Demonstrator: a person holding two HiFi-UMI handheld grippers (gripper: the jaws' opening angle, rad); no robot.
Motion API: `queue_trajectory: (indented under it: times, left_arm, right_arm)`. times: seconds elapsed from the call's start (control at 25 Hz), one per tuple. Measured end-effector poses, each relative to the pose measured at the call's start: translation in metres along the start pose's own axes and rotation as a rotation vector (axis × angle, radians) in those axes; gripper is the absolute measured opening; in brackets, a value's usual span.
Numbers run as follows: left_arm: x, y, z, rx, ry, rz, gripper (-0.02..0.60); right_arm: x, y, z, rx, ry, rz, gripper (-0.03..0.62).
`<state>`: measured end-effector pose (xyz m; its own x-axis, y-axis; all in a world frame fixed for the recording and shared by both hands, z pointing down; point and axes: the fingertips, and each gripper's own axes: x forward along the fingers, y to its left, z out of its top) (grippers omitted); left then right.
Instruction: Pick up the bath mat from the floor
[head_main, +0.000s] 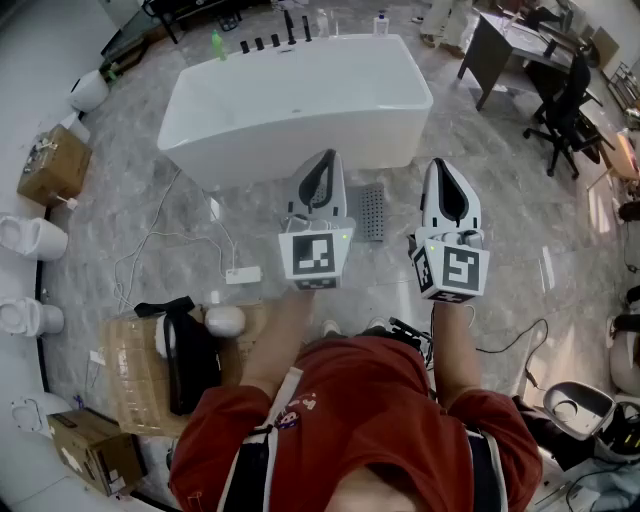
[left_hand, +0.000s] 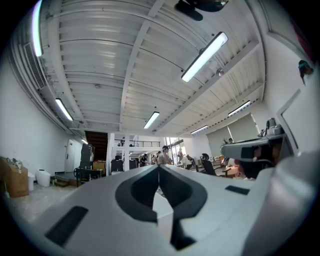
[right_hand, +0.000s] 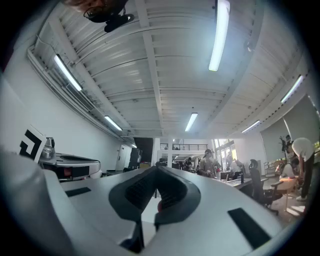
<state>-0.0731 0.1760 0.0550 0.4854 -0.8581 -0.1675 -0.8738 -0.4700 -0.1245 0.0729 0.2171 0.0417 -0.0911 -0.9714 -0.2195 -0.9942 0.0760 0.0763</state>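
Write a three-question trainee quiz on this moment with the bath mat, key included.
1. True or false: the left hand-held gripper and the right hand-held gripper both have their jaws together, holding nothing.
2. Pick one: the bath mat lies (A) on the floor in front of the bathtub, (B) inside the bathtub, (C) between a gripper's jaws.
3. Short answer: what colour is the bath mat?
Key: 1 true; 2 A; 3 grey.
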Motion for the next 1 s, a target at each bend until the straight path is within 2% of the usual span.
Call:
queue_trajectory:
  times: [0.12,0.4,0.64,0.8,1.0]
  left_arm:
    - [-0.003,0.007,0.005,0.022,-0.006,0.019,0.015]
    - [-0.001,-0.003,0.017,-0.002,-0.032,0.025,0.015]
    - [0.002,-0.007,0.006,0.029,0.002,0.038,0.015]
    - [0.009,-0.020,0.015,0.021,-0.008,0.030,0.015]
    - [0.015,-0.034,0.008,0.048,0.010,0.033,0.015]
  right_arm:
    - [0.003,0.004,0.006,-0.014,-0.007,0.004,0.012]
    - [-0.005,-0.003,0.012,-0.032,-0.002,0.020,0.012]
    - [-0.006,-0.017,0.017,-0.021,-0.002,0.027,0.012]
    - [-0.005,-0.031,0.015,0.018,0.003,0.022,0.012]
    - [-0.007,-0.048,0.009,0.026,-0.008,0.015,0.012]
